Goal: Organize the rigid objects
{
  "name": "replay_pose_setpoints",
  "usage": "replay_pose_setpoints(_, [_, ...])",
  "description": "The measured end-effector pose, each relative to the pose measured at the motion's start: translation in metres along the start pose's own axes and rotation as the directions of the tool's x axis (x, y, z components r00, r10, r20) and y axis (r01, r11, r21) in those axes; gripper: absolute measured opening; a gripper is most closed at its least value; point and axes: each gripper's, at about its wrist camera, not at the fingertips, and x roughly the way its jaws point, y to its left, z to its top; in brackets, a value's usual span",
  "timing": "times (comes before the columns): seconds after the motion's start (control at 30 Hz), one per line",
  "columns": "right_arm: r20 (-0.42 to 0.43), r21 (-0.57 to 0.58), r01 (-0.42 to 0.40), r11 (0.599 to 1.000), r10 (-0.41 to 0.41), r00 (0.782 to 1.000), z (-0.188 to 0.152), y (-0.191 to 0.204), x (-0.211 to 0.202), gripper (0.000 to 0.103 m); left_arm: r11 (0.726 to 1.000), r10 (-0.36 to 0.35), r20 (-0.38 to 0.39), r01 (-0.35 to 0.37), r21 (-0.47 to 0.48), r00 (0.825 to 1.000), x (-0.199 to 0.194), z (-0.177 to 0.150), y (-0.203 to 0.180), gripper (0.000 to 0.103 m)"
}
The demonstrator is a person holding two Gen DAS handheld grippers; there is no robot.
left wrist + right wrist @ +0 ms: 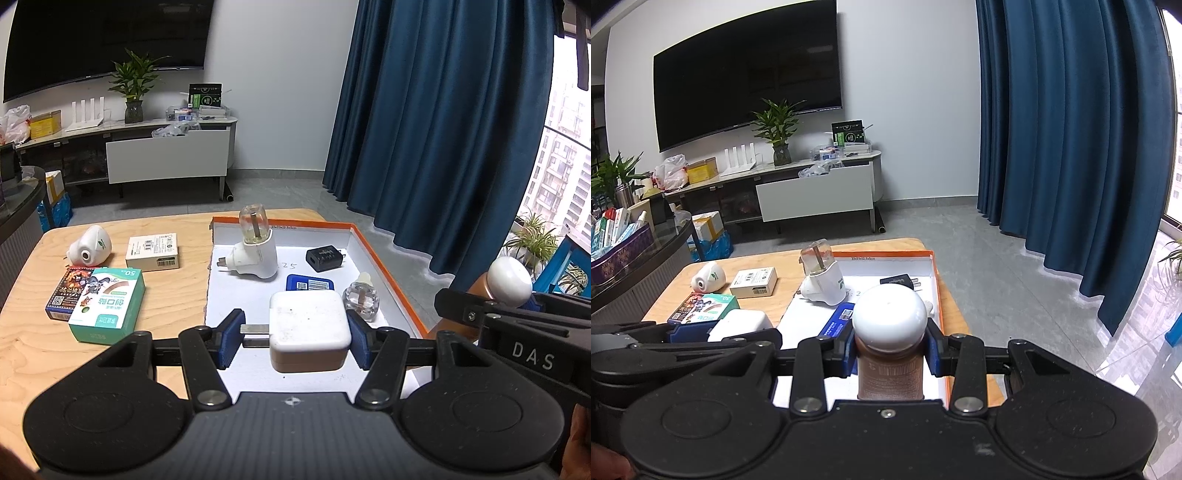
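Note:
My left gripper (295, 339) is shut on a white square power adapter (309, 325), held over the near end of the orange-rimmed white box (384, 273). In the box lie a white plug-in vaporizer with a clear bottle (258, 251), a black charger (324, 258), a blue card (310, 284) and a small clear refill bottle (361, 299). My right gripper (891, 354) is shut on a brown bottle with a white cap (889, 317), upright over the box's near right side. The bottle also shows in the left wrist view (508, 282).
On the wooden table (162, 291) left of the box lie a white rounded device (90, 246), a cream carton (153, 252), a green-white plaster box (109, 304) and a dark printed box (68, 291). Blue curtains hang at the right.

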Motion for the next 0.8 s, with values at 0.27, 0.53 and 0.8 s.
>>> replay_pose_setpoints(0.27, [-0.001,0.001,0.0,1.0,0.0,1.0,-0.001,-0.0011,-0.0001,0.045,1.0,0.001,0.0,-0.001,-0.001,1.0,0.0001,-0.0001,0.0,0.059])
replay_pose_setpoints(0.53, [-0.003,0.001,0.001,1.0,-0.001,1.0,0.0007,-0.0009,0.0006,0.045,1.0,-0.002,-0.002,0.002,-0.001,1.0,0.0003,-0.0002,-0.0002,0.059])
replay_pose_setpoints(0.8, [-0.004,-0.001,0.001,1.0,-0.001,1.0,0.0014,-0.0007,0.0008,0.045,1.0,-0.002,-0.003,0.002,-0.001,1.0,0.0001,-0.0005,-0.0001,0.059])
